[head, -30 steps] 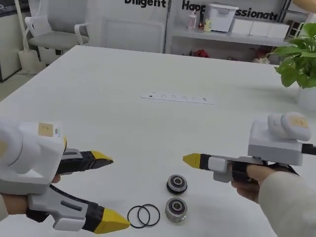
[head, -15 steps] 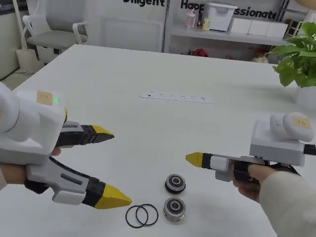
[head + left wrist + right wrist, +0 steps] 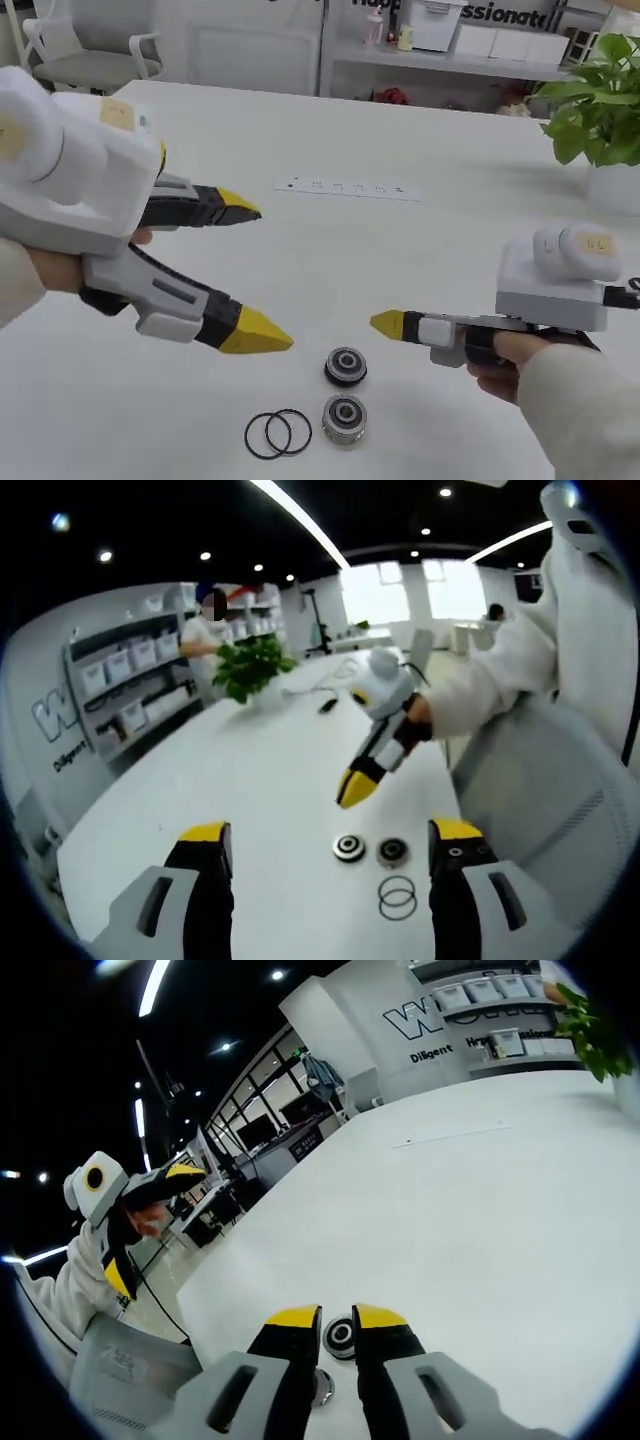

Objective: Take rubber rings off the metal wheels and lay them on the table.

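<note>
1. Here, at the left of the head view, the left gripper is held up over the white table. Its two yellow-tipped jaws are spread wide and have nothing between them.
2. Right of its lower tip and nearer the person, two black rubber rings lie flat on the table. They overlap each other, are off the wheels, and sit just beside the near wheel.
3. Next come the two metal wheels, one behind the other and close together. The near wheel has a silvery rim, and the far wheel has a dark outer rim. Both lie flat with the hub facing up.
4. In the left gripper view, the rings and both wheels lie on the table between that gripper's open jaws, further out.
5. Far behind the wheels, a long white power strip lies across the middle of the table.
6. To the right, the right gripper points left, level with the far wheel and a little apart from it. Its jaws are pressed together and pinch nothing. In the right gripper view, one wheel lies just beyond its tips.
7. At the far right edge, a green plant stands on the table.
</note>
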